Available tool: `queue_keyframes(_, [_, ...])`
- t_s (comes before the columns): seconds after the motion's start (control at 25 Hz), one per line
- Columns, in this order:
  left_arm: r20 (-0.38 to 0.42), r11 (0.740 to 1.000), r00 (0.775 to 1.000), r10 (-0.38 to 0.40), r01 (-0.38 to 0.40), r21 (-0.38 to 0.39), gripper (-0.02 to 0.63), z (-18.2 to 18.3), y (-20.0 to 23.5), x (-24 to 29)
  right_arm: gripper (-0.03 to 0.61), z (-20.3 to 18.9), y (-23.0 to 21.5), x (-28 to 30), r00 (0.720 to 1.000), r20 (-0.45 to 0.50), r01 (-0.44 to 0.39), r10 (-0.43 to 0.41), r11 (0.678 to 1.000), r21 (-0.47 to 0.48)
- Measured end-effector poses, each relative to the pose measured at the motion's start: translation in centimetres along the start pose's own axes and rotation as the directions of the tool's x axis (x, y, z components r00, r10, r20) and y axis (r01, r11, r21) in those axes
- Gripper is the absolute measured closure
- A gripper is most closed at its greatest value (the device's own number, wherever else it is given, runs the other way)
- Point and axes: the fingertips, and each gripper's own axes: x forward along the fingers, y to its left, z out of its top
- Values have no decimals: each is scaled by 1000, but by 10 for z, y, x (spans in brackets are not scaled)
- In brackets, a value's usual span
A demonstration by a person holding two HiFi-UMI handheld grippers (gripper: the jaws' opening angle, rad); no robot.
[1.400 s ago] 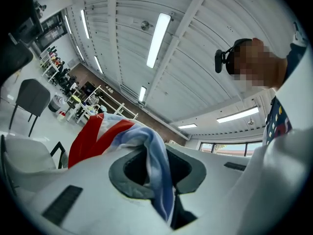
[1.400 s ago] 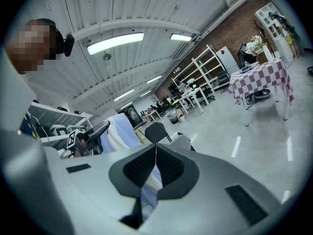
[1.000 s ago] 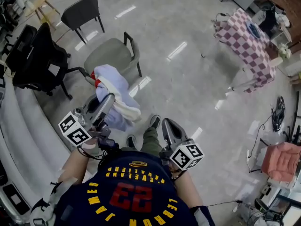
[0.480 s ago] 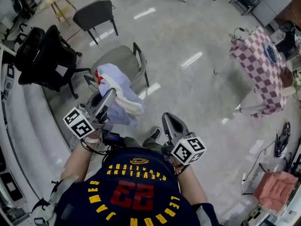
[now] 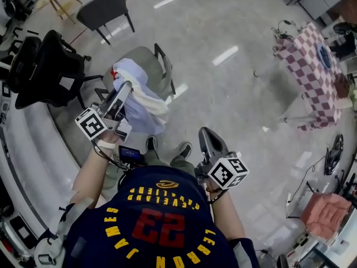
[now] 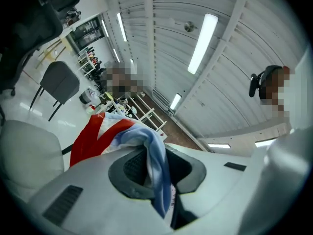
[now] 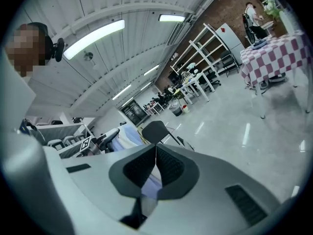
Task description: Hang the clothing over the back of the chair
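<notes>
The clothing (image 5: 138,101), a white, light-blue and red garment, hangs bunched against the near side of a grey armchair (image 5: 144,63) in the head view. My left gripper (image 5: 126,88) reaches into it from below left. In the left gripper view its jaws (image 6: 154,158) are shut on a fold of light-blue cloth (image 6: 155,165), and the red and white part (image 6: 98,136) spills beyond them. My right gripper (image 5: 205,133) hangs lower right, apart from the garment. Its pads meet with nothing between them (image 7: 155,155). That view shows the clothing (image 7: 128,133) further off.
A black office chair (image 5: 47,66) stands left of the grey chair and a dark side chair (image 5: 103,10) behind it. A checkered table (image 5: 305,60) is far right, with a pink seat (image 5: 323,208) at the lower right. A white counter (image 5: 22,149) runs along the left.
My left gripper has carried the clothing up and closer to the grey armchair. The right gripper has shifted slightly and stays shut and empty.
</notes>
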Motion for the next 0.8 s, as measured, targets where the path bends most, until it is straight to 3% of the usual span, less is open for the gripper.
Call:
queue_keyframes(0.16, [-46,999,999,25,-27,-27,555,13,52,17,569,-2,2,17,998,18,64,-65,997,37])
queue_keyframes(0.44, [-102,978,987,126,-141,-155,555,13,152,26,569,-10,0,28,985,44,165,-169,983,78])
queue_keyframes(0.64, [-155,945,976,155,-192,-265,555,1,217,32,569,-14,-2,28,971,57,225,-231,969,101])
queue_keyframes(0.8, [-247,884,941,230,-308,-351,555,-26,276,27,569,-24,-1,27,964,57,253,-260,961,113])
